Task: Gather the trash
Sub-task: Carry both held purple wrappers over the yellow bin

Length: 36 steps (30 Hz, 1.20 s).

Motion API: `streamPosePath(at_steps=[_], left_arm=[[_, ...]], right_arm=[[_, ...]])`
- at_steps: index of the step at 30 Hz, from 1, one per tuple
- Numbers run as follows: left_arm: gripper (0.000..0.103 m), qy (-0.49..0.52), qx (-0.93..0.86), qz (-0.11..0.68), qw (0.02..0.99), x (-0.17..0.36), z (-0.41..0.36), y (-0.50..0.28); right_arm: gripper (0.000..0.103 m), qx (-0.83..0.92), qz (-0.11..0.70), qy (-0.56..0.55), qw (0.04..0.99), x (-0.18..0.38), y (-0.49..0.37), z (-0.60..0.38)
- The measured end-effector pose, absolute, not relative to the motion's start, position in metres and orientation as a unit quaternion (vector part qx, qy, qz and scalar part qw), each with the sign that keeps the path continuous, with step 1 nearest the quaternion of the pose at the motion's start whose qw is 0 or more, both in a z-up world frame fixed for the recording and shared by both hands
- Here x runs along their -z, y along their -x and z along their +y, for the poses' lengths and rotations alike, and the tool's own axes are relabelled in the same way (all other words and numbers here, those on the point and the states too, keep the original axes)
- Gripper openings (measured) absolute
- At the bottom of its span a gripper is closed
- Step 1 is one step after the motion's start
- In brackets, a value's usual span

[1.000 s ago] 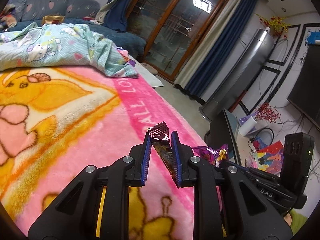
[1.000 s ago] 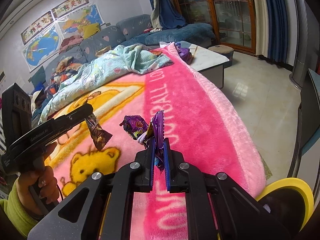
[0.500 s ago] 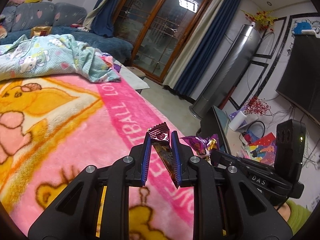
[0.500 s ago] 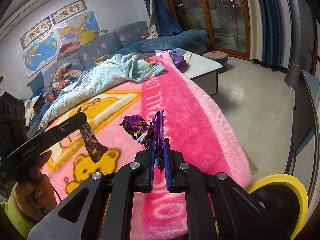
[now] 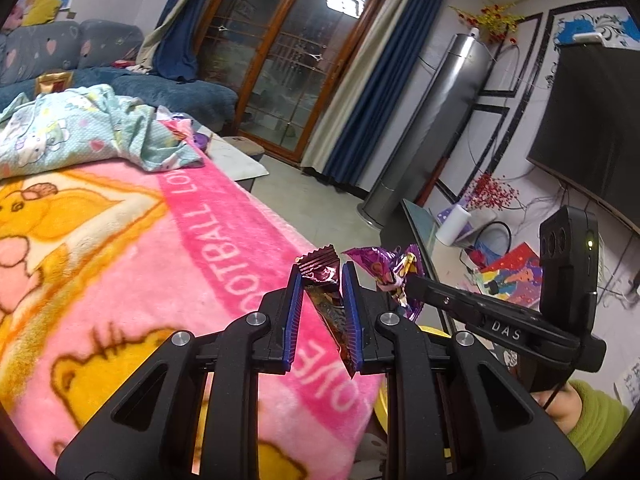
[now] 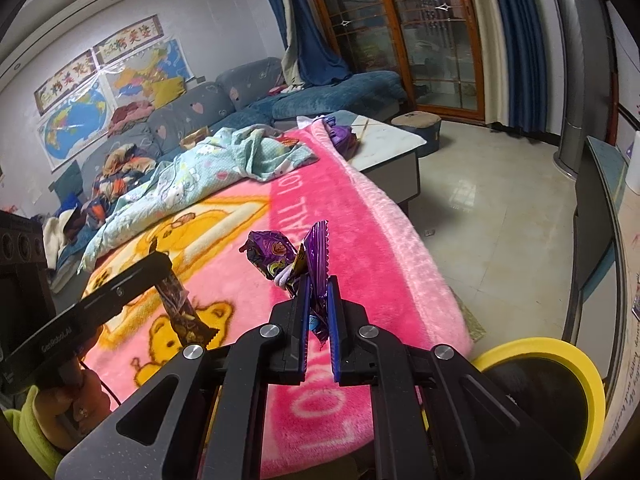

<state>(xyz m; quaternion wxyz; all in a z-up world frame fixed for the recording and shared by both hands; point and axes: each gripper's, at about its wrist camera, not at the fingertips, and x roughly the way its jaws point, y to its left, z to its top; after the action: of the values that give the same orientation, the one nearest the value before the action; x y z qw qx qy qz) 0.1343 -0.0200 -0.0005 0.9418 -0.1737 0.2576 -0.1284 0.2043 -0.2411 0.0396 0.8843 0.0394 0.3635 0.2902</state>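
Left gripper pinches a dark brown snack wrapper between its blue pads, wrapper slanted, crimped top sticking up past the fingertips, lower end hanging below the jaws. Right gripper has its jaws pressed on a purple foil wrapper, bunched, flaring up and left of the tips. Both are held in the air above the pink cartoon blanket, near its outer edge. Left wrist view alone shows the right gripper from the side with the purple wrapper at its tip, just beside the left one, plus a black TV on the wall, a silver tower unit, a paper roll and colourful papers on a low shelf. Right wrist view alone shows the yellow-rimmed bin low right, beside the blanket edge; inside looks dark, contents cannot be told. It also shows the left gripper side-on with the brown wrapper dangling over a yellow bear print. Further off, a light green patterned quilt lies crumpled on the blanket, then a blue sofa with clothes, wall maps, glass doors with blue curtains.
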Motion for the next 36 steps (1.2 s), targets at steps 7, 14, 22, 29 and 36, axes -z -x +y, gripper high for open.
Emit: streamPosePath(at_steps=[7,14,22,29,36], left_arm=[[0.014,0.162,0.143,0.257,0.942,-0.003,-0.035,-0.13],[0.014,0.151,0.157,0.259,0.941,-0.004,-0.049,-0.127],[0.014,0.133,0.176,0.263,0.939,-0.003,-0.07,-0.124],[0.014,0.115,0.195,0.27,0.936,0.0,-0.094,-0.122],[0.014,0.09,0.218,0.279,0.931,0.006,-0.123,-0.121]], right_arm=[[0.008,-0.272,0.359,-0.051,0.891,-0.042,-0.196,-0.262],[0.008,-0.247,0.356,-0.063,0.899,-0.041,-0.189,-0.287],[0.008,-0.212,0.36,-0.082,0.905,-0.034,-0.186,-0.318],[0.008,-0.184,0.36,-0.098,0.909,-0.029,-0.183,-0.344],[0.008,-0.161,0.361,-0.11,0.912,-0.021,-0.178,-0.373]])
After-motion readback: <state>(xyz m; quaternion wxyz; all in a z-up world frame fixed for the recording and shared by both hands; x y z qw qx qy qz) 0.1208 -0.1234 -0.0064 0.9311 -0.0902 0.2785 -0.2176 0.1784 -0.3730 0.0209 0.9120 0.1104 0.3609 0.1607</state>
